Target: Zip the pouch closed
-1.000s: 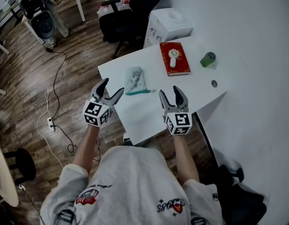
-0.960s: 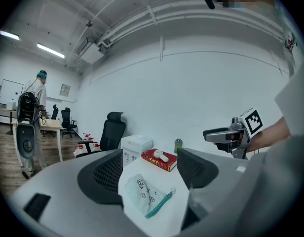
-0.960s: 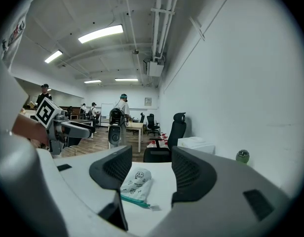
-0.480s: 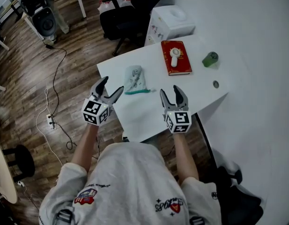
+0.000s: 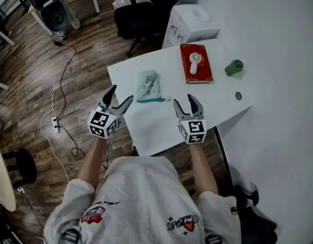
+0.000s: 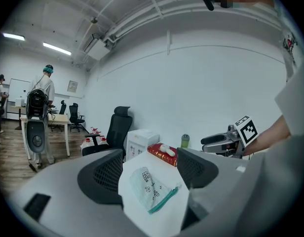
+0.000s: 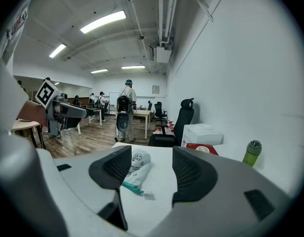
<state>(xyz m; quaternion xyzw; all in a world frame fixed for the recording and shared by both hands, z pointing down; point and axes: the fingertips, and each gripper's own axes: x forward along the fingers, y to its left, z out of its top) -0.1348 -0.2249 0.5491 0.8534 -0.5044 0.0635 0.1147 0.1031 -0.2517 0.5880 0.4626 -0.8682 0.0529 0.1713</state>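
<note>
Pouch [image 5: 147, 85] lies flat on the white table [image 5: 161, 121], near its left edge, green zip end toward the person. Left tongs [image 5: 122, 93] hang by that edge, near the pouch, wide open and empty. Right tongs [image 5: 184, 99] hang over the table's near side, wide open, holding nothing.

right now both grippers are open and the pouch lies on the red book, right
No: the pouch lies on the white table, apart from the red book, as the head view shows. The left gripper and right gripper are indeed open.
</note>
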